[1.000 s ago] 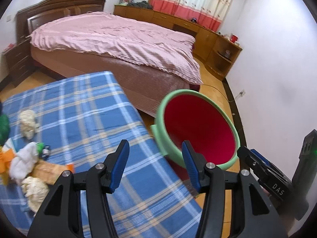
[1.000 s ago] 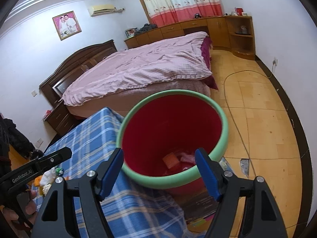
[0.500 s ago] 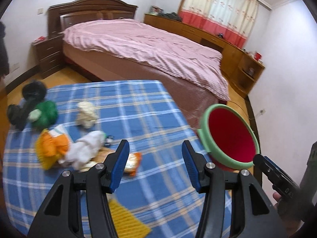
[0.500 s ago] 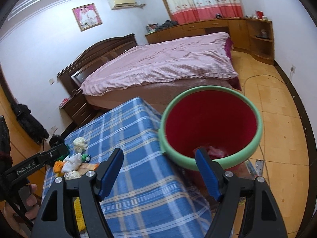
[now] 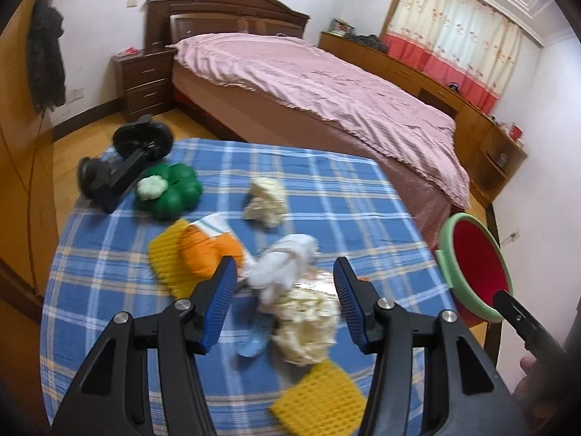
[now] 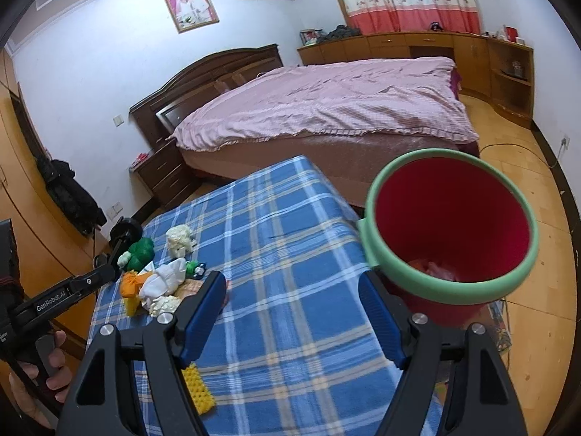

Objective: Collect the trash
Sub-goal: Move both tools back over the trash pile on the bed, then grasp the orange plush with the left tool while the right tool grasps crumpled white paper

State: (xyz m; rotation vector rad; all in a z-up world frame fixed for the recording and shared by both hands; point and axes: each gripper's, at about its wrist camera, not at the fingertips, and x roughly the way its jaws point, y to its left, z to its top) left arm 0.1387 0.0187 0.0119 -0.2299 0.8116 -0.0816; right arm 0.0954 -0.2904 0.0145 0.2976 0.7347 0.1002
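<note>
Room: a bedroom; I stand at a table (image 5: 109, 254) under a blue plaid cloth, with a bed (image 5: 326, 83) under a pink cover behind it.

Left gripper (image 5: 283, 290): my jaws are spread and empty, hanging over the heap of trash without touching it.

Right gripper (image 6: 292, 309): my jaws are spread wide with nothing between them, over bare cloth between the heap and the bin.

Nearest trash: a yellow ridged pad (image 5: 319, 403) by the table's near edge, then a cream wad (image 5: 308, 323) and a bluish scrap (image 5: 254, 341) just beside it.

Middle of heap: a white wad (image 5: 283, 265) touches the cream one; an orange bag (image 5: 208, 247) lies on a second yellow pad (image 5: 163, 254).

Farther back: another cream wad (image 5: 265, 200) sits apart from the heap; a green toy (image 5: 170, 190) and a black stand (image 5: 123, 160) are near the far corner. I judge those two may not be trash.

Bin (image 6: 450, 232): red with a green rim, off the table's right edge, well apart from the heap.

Done: a few pink and orange scraps (image 6: 435, 267) already lie in the bin's bottom.

Left: most of the job, I judge; the whole heap is on the cloth, and nothing is gripped yet.
</note>
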